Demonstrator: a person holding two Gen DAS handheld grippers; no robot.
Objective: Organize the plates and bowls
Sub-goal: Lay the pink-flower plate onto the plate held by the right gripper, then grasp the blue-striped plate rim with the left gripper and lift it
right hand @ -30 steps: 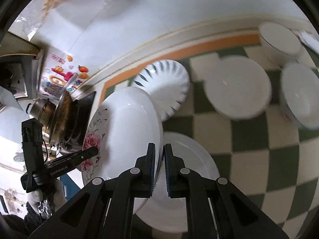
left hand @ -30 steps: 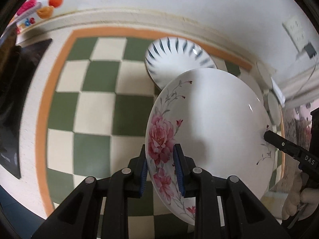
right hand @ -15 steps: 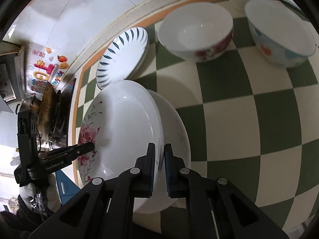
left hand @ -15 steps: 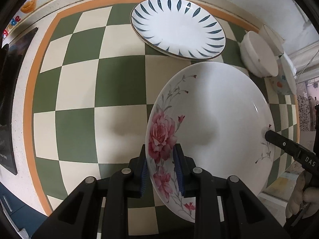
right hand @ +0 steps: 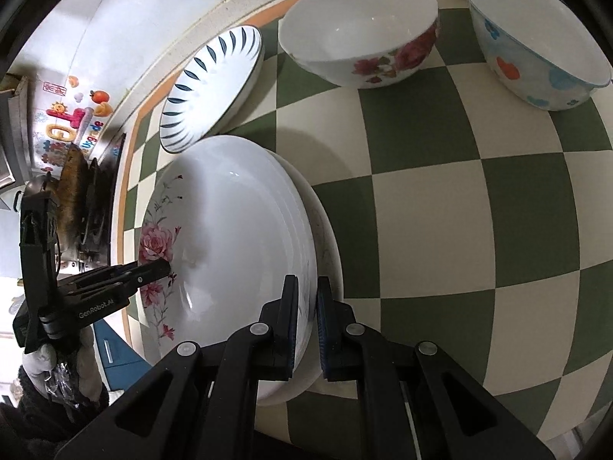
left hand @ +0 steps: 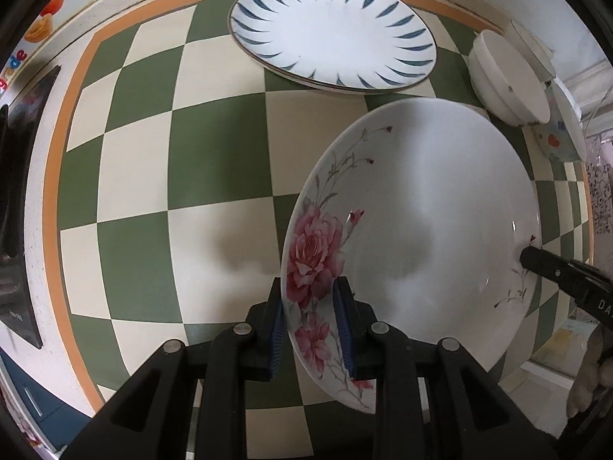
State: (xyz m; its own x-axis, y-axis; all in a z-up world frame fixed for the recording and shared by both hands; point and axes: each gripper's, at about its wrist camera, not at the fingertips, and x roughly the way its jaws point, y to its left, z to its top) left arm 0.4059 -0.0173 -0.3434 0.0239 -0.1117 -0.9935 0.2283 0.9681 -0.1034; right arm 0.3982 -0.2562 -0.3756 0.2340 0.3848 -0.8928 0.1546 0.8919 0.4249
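A white plate with pink roses (left hand: 421, 230) hangs tilted, low over the green-and-cream checked cloth (left hand: 153, 191). My left gripper (left hand: 310, 322) is shut on its rose-painted rim. My right gripper (right hand: 306, 306) is shut on the opposite rim, and its fingertip shows at the plate's far edge (left hand: 536, 258). In the right wrist view the rose plate (right hand: 230, 249) lies right above a plain white plate (right hand: 329, 245); I cannot tell whether they touch. The left gripper (right hand: 164, 268) reaches in from the left there. A blue-leaf plate (left hand: 333, 34) rests beyond.
A rose-patterned bowl (right hand: 360, 34) and a blue-and-orange spotted bowl (right hand: 536, 38) stand at the back right, with another white bowl (left hand: 505, 76) near the wall. A black hob (left hand: 23, 191) with a pan (right hand: 72, 191) borders the cloth on the left. A gloved hand (right hand: 42, 360) holds the left gripper.
Both grippers have come down with the rose plate still held between them. The cloth, the blue-leaf plate and the bowls look closer, and the plate now sits over the plain white plate.
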